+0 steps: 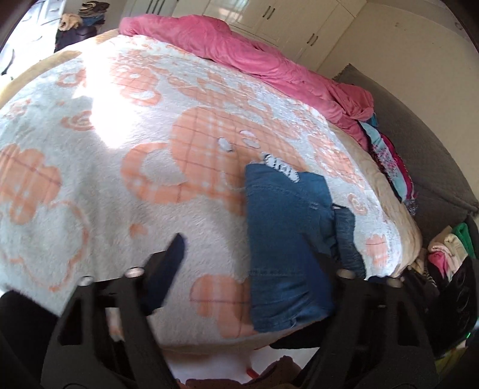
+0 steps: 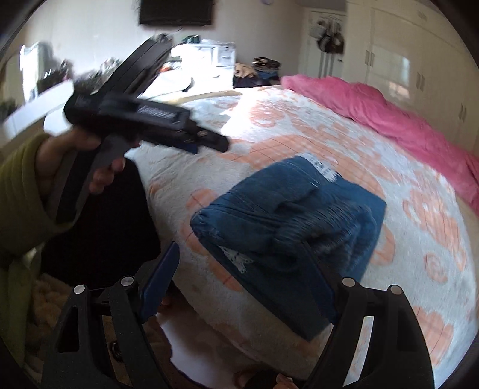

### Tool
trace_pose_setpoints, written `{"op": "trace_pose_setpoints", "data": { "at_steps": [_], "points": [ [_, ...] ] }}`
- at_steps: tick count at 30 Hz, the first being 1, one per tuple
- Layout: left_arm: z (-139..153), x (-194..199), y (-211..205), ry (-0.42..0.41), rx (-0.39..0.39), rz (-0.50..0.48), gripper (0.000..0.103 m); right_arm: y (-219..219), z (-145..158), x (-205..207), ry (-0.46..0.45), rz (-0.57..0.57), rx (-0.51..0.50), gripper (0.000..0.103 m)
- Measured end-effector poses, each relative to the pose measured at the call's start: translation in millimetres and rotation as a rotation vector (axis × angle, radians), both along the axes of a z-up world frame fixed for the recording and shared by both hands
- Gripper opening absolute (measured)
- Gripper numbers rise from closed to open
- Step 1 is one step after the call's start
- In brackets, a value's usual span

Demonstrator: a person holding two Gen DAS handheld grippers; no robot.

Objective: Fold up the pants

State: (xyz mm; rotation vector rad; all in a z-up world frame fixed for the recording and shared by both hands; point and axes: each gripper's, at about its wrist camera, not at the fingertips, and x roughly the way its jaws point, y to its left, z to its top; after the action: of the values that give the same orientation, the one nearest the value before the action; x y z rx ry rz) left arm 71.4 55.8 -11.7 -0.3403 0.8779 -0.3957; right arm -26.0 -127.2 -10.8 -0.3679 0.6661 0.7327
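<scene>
Folded jeans (image 1: 287, 239) lying on a white blanket (image 1: 119, 185) with orange flower shapes, spread over a bed. Seen from the left gripper (image 1: 248, 248): jaws spread wide, gripping nothing, the jeans ahead and toward its right finger (image 1: 324, 263), whose tip overlaps the denim in this view, though contact cannot be told. Left finger (image 1: 170, 260) over bare blanket, apart from the denim. A torn, frayed white patch (image 1: 280, 166) at the far end of the jeans. Beyond the jeans, along the far edge of the bed, a bunched pink quilt (image 1: 254, 57). To the right of the gripper, past the bed's edge, a heap of mixed clothes (image 1: 449, 251) and a grey padded headboard (image 1: 425, 149).

From the right gripper (image 2: 239, 263): jaws likewise spread wide and holding nothing, the jeans (image 2: 299, 209) directly ahead between the two fingers, stacked in several layers near the bed's near edge. Right finger (image 2: 317, 278) overlapping the near fold of denim; left finger (image 2: 161, 281) off the bed's side, clear of the cloth. A bit of white lace (image 2: 236, 258) peeking from under the near fold. Up and to the left, the other gripper (image 2: 143, 119) held in a hand (image 2: 74, 161) with a green sleeve (image 2: 21, 191), raised above the blanket (image 2: 329, 128) and blurred. Pink quilt (image 2: 389, 113) far right, pale wardrobe doors (image 2: 404, 54) behind it, a dark screen (image 2: 176, 12) on the far wall.
</scene>
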Motion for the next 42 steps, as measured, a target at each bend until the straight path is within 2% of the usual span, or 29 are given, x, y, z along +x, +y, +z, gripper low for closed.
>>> {"op": "trace_pose_setpoints", "data": {
  "at_steps": [1, 2, 3, 5, 6, 7, 13, 14, 15, 16, 17, 19, 22, 25, 29, 33, 35, 38, 42],
  "points": [
    [0, 6, -4, 0.009, -0.021, -0.029, 0.045, 7, -2, 0, -0.022, 0.02, -0.034, 0.077],
    [1, 12, -9, 0.018, -0.029, -0.053, 0.043, 14, -3, 0, -0.043, 0.035, -0.065, 0.068],
    [1, 18, -16, 0.03, -0.025, -0.071, 0.039, 18, -5, 1, -0.057, 0.049, -0.09, 0.064],
    [4, 27, -32, 0.021, -0.01, -0.119, 0.038, 27, -8, 2, -0.072, 0.085, -0.124, 0.049],
    [6, 30, -40, 0.014, 0.006, -0.139, 0.038, 30, -11, 5, -0.079, 0.096, -0.147, 0.046],
    [5, 35, -47, 0.013, 0.022, -0.159, 0.038, 33, -13, 6, -0.085, 0.104, -0.164, 0.043],
    [-23, 68, -79, 0.098, 0.086, -0.208, 0.038, 52, -29, 23, -0.129, 0.123, -0.281, 0.043],
    [-27, 71, -81, 0.106, 0.096, -0.204, 0.038, 55, -32, 26, -0.128, 0.129, -0.286, 0.036],
    [-32, 73, -82, 0.116, 0.098, -0.198, 0.038, 56, -35, 29, -0.102, 0.14, -0.27, 0.028],
    [-35, 74, -82, 0.12, 0.098, -0.196, 0.038, 55, -36, 31, -0.063, 0.154, -0.245, 0.013],
    [-37, 74, -82, 0.12, 0.096, -0.192, 0.038, 52, -36, 34, -0.01, 0.17, -0.216, 0.008],
    [-37, 74, -81, 0.115, 0.09, -0.192, 0.038, 44, -33, 35, 0.048, 0.179, -0.199, 0.004],
    [-38, 73, -80, 0.111, 0.087, -0.195, 0.039, 27, -24, 29, 0.069, 0.202, -0.141, 0.004],
    [-38, 74, -79, 0.106, 0.082, -0.187, 0.04, 25, -42, 31, 0.077, 0.168, -0.189, 0.004],
    [-40, 74, -78, 0.104, 0.067, -0.176, 0.04, 26, -57, 42, 0.128, 0.126, -0.132, 0.005],
    [-38, 75, -79, 0.11, 0.074, -0.18, 0.041, 17, -44, 27, 0.13, 0.131, -0.094, 0.016],
    [-37, 76, -80, 0.116, 0.072, -0.187, 0.046, 12, -25, 20, 0.099, 0.128, -0.048, 0.017],
    [-35, 78, -84, 0.12, 0.083, -0.205, 0.05, 18, -2, 4, -0.003, 0.157, -0.041, 0.017],
    [-33, 80, -84, 0.123, 0.082, -0.215, 0.053, 44, 0, -4, -0.083, 0.231, -0.092, 0.017]
  ]
}}
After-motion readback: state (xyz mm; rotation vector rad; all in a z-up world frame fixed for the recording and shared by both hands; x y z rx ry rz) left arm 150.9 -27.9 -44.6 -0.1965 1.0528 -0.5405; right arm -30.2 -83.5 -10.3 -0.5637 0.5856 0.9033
